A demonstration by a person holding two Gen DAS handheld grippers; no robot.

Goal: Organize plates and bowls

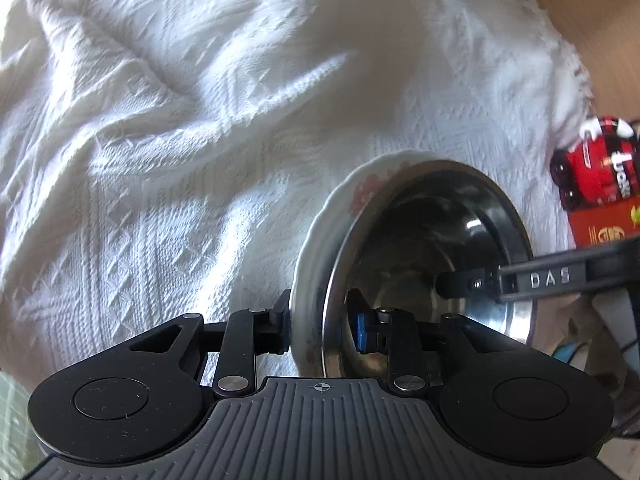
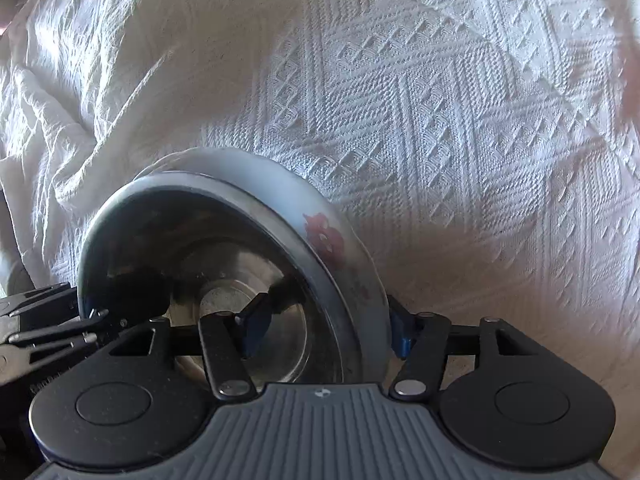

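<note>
Resting on the white woven cloth [image 1: 168, 168] near its right edge, a steel bowl [image 1: 424, 248] is sitting inside a flowered white bowl [image 1: 344, 208]. At the stack's left side, the left gripper [image 1: 324, 320] is straddling both rims, one finger outside the white bowl and the blue-padded one inside the steel bowl; whether its pads are pressing on the rims cannot be told. At the stack's right side, the right gripper [image 2: 324, 328] is straddling the opposite rims the same way, one blue pad inside and one outside, and contact there is likewise unclear. Beyond the cloth's right edge, a red package [image 1: 596, 184] is lying.
</note>
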